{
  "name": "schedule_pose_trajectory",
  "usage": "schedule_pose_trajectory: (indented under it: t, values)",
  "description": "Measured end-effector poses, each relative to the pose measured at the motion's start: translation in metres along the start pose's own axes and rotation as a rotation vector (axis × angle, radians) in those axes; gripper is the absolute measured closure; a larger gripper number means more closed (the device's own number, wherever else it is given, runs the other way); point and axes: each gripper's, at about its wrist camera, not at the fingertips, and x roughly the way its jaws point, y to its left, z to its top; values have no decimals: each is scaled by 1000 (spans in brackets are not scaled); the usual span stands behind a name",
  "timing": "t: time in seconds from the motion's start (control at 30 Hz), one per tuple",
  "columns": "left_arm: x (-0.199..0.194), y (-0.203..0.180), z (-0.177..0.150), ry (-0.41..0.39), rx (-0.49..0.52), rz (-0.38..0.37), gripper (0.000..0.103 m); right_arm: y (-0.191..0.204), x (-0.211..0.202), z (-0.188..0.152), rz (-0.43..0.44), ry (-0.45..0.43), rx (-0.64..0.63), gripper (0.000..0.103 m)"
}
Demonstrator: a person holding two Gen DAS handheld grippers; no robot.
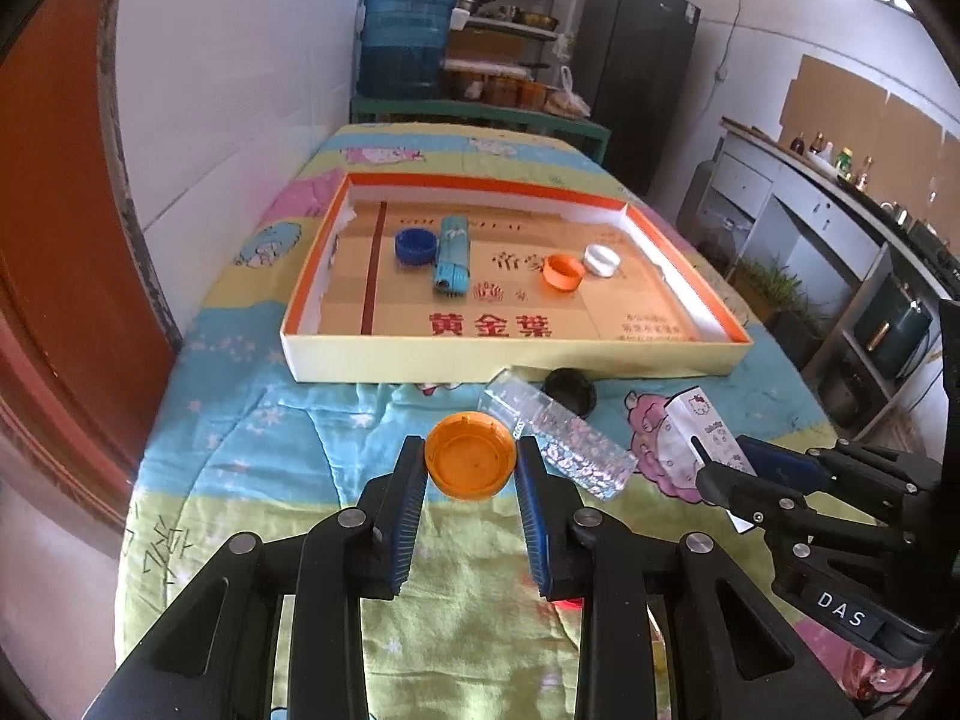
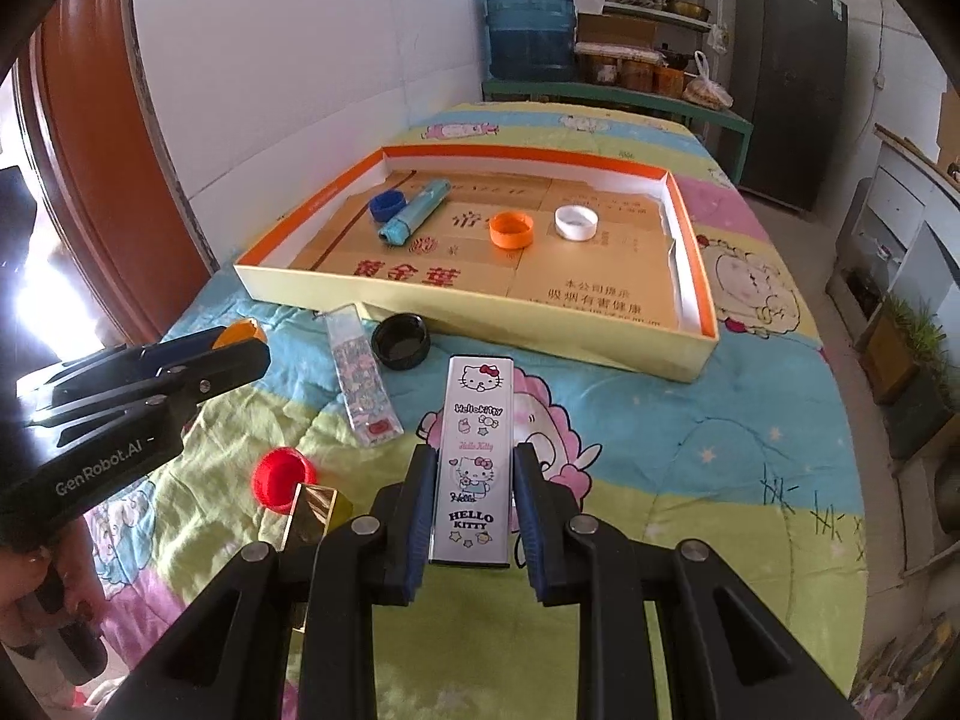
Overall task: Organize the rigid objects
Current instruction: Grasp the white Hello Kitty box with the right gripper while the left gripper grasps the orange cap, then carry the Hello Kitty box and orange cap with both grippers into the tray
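Observation:
My left gripper (image 1: 471, 459) is shut on an orange cap (image 1: 471, 455) and holds it above the quilt, short of the shallow cardboard tray (image 1: 510, 354). My right gripper (image 2: 474, 468) is shut on a white Hello Kitty box (image 2: 475, 456), its pads on both long sides. In the tray lie a blue cap (image 1: 415, 245), a teal lighter (image 1: 453, 255), an orange cap (image 1: 564, 272) and a white cap (image 1: 602, 259). A clear patterned lighter (image 1: 555, 435) and a black cap (image 1: 570, 390) lie on the quilt in front of the tray.
A red cap (image 2: 282, 477) and a gold block (image 2: 312, 516) lie on the quilt at the near left in the right wrist view. A white wall and red door run along the left. A blue water jug (image 1: 405, 39), shelves and a fridge stand beyond the table.

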Motion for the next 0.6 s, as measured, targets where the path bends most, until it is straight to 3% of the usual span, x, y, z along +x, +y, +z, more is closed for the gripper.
schedule_pose_trajectory:
  t: [0.6]
  values:
    - [-46,1,20,-119,-8,-35,73,12,-37,23,-28,-94,-44,77]
